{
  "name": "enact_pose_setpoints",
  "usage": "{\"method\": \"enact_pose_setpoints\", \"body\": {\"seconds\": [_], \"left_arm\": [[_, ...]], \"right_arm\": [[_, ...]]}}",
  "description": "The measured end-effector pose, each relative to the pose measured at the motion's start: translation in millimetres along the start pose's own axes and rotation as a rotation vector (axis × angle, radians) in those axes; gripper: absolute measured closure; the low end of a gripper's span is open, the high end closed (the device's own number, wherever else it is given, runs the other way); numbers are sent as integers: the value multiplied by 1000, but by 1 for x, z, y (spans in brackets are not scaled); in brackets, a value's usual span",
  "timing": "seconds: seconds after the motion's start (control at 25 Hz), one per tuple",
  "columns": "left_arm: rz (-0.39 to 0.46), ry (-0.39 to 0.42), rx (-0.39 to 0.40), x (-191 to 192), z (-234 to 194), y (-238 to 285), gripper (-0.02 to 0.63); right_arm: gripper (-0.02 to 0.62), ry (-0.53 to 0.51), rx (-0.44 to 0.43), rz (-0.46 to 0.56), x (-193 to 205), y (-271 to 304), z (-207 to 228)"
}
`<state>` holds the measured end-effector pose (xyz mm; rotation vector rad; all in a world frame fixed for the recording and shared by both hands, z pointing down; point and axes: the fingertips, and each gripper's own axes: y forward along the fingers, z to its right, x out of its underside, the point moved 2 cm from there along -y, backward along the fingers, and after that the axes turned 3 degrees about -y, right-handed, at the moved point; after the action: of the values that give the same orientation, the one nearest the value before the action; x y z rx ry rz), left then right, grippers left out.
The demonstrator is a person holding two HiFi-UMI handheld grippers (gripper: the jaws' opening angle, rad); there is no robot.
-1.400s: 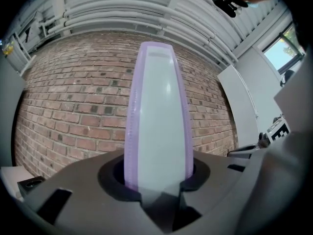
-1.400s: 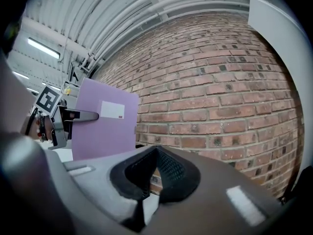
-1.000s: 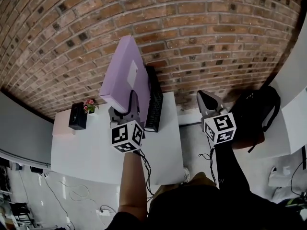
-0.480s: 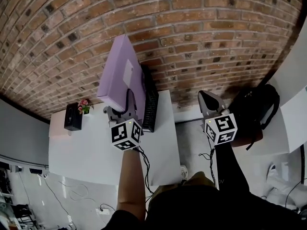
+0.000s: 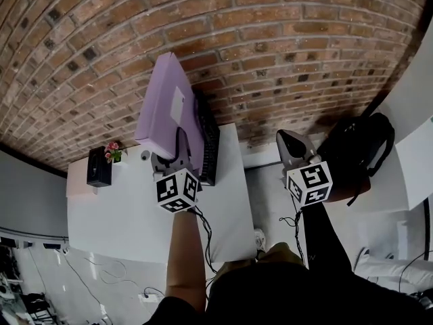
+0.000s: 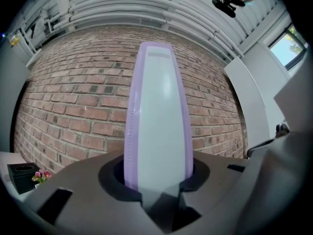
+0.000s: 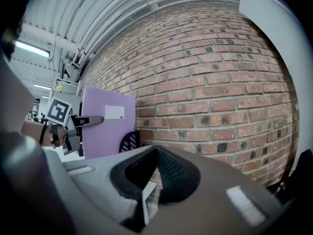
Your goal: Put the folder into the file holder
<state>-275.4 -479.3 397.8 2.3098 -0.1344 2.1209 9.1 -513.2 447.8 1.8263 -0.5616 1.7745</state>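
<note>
A lilac folder (image 5: 166,103) stands upright above the white table (image 5: 122,215), in front of the brick wall. My left gripper (image 5: 177,147) is shut on its lower edge. In the left gripper view the folder's pale spine (image 6: 159,126) rises straight out from between the jaws. The black mesh file holder (image 5: 208,147) stands on the table just right of the folder, close against it. My right gripper (image 5: 292,147) hangs off the table's right side, shut with nothing in it. From the right gripper view, the folder (image 7: 105,131), the file holder (image 7: 128,142) and the left gripper (image 7: 85,121) sit at the left.
A black pot (image 5: 99,166) with pink flowers (image 5: 111,151) stands at the table's back left corner. A black backpack (image 5: 355,154) lies to the right of the table. Cables (image 5: 101,273) trail on the floor below the table's front edge.
The left gripper and the folder have drifted slightly left and up in the head view, still gripped. The right gripper has barely moved.
</note>
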Motion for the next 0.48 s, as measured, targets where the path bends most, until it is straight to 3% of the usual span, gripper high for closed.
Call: {"method": "enact_pose_setpoints", "body": {"seconds": [0.48], "left_arm": [[4, 27, 11, 13, -3, 4, 451]], "right_arm": [[595, -8, -14, -37, 13, 8, -11]]}}
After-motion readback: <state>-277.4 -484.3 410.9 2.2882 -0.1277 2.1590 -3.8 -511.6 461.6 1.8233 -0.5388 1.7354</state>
